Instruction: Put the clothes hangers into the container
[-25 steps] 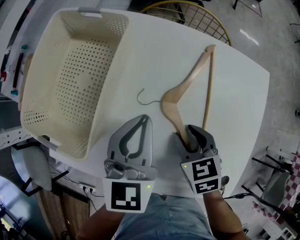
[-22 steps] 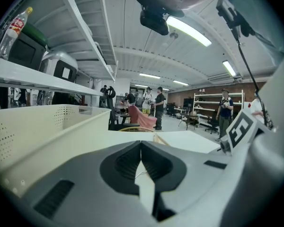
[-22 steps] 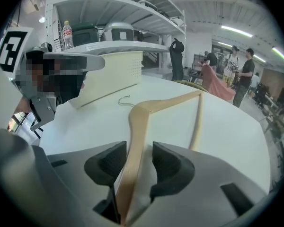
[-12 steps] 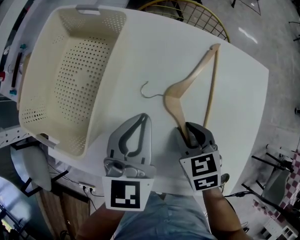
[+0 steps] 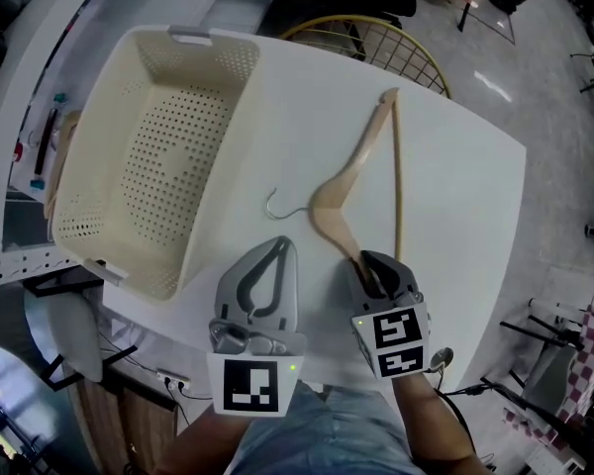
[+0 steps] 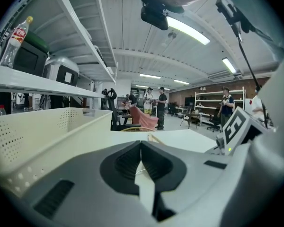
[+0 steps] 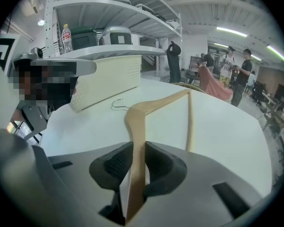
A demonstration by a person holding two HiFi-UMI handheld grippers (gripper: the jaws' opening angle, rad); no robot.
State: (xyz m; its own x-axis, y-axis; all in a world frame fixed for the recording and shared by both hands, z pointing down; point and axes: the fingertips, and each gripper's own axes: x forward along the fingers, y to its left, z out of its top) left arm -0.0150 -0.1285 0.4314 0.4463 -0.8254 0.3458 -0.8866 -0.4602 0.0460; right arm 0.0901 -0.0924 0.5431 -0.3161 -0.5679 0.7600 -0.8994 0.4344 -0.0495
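We see a smooth wooden hanger (image 5: 325, 206) with a metal hook (image 5: 289, 215), a matt plastic basket (image 5: 221, 171), a smooth table (image 5: 455, 226).

Clothes hanger (image 5: 327, 211): pale wood, triangular with crossbar and small metal hook, lying flat on the white table (image 5: 455, 196), hook pointing toward the container. Its near arm end sits between the closing jaws of the right gripper (image 5: 376, 268). Container (image 5: 223, 161): cream perforated plastic basket, upright, just left of the hanger and apart from it.
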